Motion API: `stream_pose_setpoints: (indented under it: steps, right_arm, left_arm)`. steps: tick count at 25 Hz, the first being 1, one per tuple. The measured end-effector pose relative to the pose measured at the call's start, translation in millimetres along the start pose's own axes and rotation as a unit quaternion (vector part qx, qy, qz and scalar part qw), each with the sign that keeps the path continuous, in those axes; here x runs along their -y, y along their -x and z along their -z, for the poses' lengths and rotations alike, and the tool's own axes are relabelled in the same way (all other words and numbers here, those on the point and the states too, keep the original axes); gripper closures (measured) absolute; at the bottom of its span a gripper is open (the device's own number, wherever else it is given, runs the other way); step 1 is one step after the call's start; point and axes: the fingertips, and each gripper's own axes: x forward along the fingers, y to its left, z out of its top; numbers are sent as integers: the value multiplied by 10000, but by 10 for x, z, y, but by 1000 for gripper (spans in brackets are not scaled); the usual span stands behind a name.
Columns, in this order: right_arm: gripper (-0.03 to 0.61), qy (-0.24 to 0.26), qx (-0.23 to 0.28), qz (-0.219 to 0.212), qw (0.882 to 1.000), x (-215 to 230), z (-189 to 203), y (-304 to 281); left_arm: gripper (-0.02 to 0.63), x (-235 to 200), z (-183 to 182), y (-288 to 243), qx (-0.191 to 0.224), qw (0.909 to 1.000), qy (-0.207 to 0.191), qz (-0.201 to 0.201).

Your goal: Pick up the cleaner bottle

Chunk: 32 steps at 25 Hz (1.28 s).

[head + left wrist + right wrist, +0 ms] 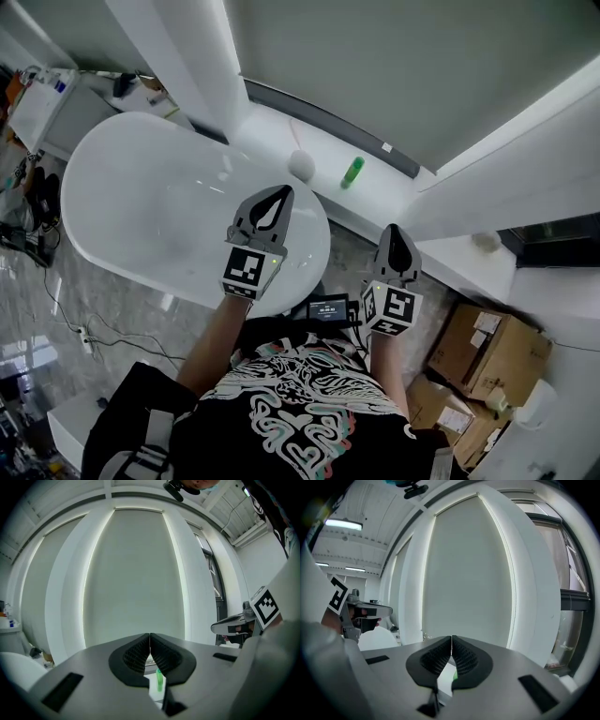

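Hovering short of the bottle (352,172), we had grasped nothing yet. It stood on the ledge (394,192) behind the tub (112,187), well apart from us. Left gripper (280,192) and right gripper (392,230) jaws were fully closed and empty. Reaching, opening and gripping were left.

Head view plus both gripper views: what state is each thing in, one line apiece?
cleaner bottle: upright on the white ledge, untouched.
left gripper: jaws together, nothing between them.
right gripper: jaws together, nothing between them.
bathtub: no water visible in it.
roller blind: drawn down.
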Motion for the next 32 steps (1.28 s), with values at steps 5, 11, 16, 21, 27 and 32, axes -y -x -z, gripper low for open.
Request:
stream_pose_setpoints:
  steps: [5,11,16,21,27,32]
  right_arm:
    - [552,-37,-123,47,9999,73,83,-203]
    - [552,-32,-246,20,9997,110,253,-436]
    - [552,-49,-400,-1,9992,126,407,-673]
    - [552,-88,-525,28,9986,178,574,-926]
    - [552,-34,-709,-20,9975,243,791,-1164]
    - [552,-25,-822,7,9966,282,987,-1353]
  left_arm:
    - [597,-29,109,-213,-80,10000,30,47]
    - [597,-55,387,-421,-306,9994,121,67]
    - [597,-123,616,-616,-509,9985,168,77]
    - [597,-181,787,-849,-611,9979,175,143]
    - [597,-224,1013,-1087,-784,9966,186,156]
    - [597,-283,1227,-1239,-886,9957,245,143]
